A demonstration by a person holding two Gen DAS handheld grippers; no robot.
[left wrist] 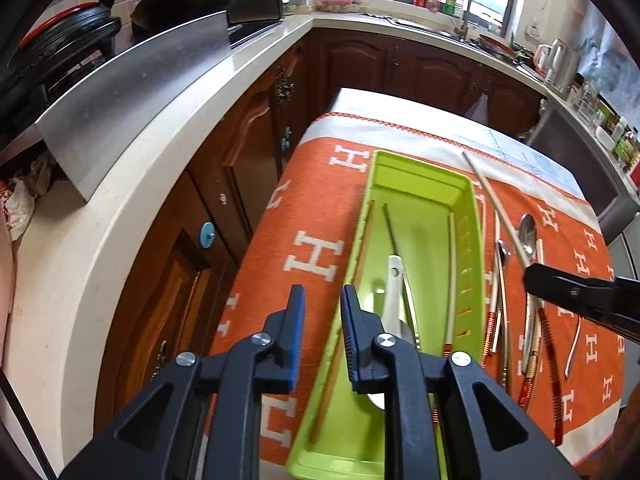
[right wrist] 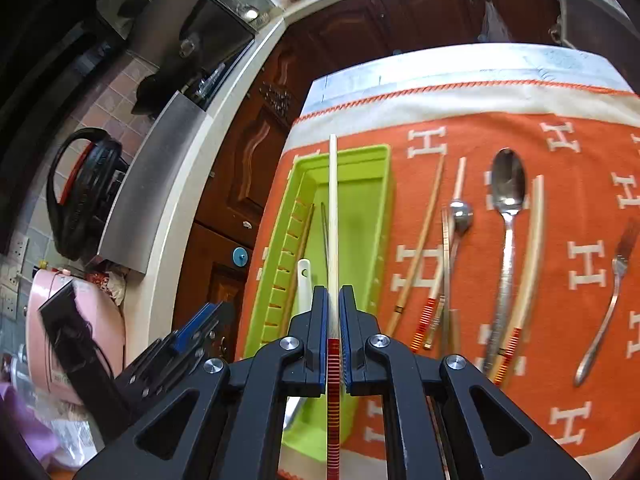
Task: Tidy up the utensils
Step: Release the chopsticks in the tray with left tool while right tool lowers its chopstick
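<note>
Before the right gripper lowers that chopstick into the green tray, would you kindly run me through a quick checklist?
1. Grip: right gripper shut on the white chopstick, near its red-striped end: ok.
2. Alignment: chopstick runs lengthwise over the green tray: ok.
3. Landing space: bare tray floor right of the white spoon: ok.
4. Left gripper open, holding nothing, over the tray's left rim: ok.
5. Height above the tray floor: cannot tell.
6. Remaining work: large spoon and fork lie on the cloth: not ok.
</note>
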